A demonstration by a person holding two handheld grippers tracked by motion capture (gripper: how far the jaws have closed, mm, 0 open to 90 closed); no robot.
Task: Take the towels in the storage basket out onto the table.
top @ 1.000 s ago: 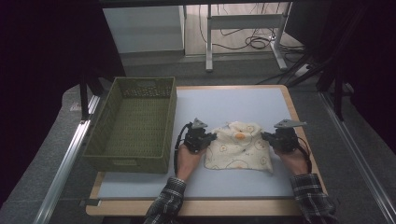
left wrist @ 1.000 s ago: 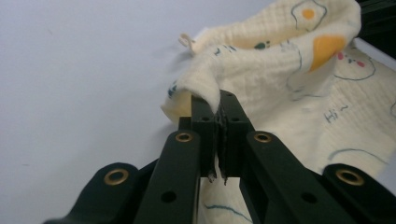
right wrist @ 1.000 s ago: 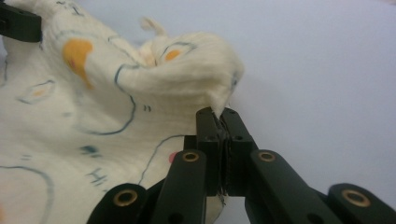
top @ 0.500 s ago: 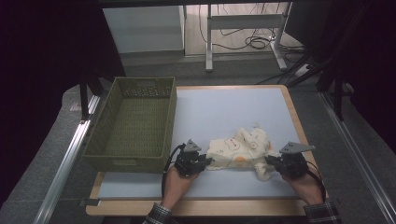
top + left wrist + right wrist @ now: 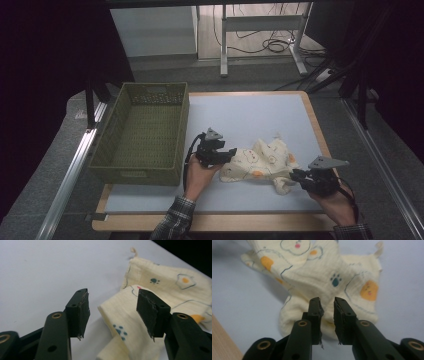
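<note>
cloth (image 5: 260, 162) lies between level left gripper (image 5: 231, 153) and right gripper (image 5: 295, 175), jaws just parted, gripping nothing.

Pale blue table (image 5: 250, 115), green basket (image 5: 142, 132) at left, crumpled cream cloth (image 5: 262, 162)
</note>
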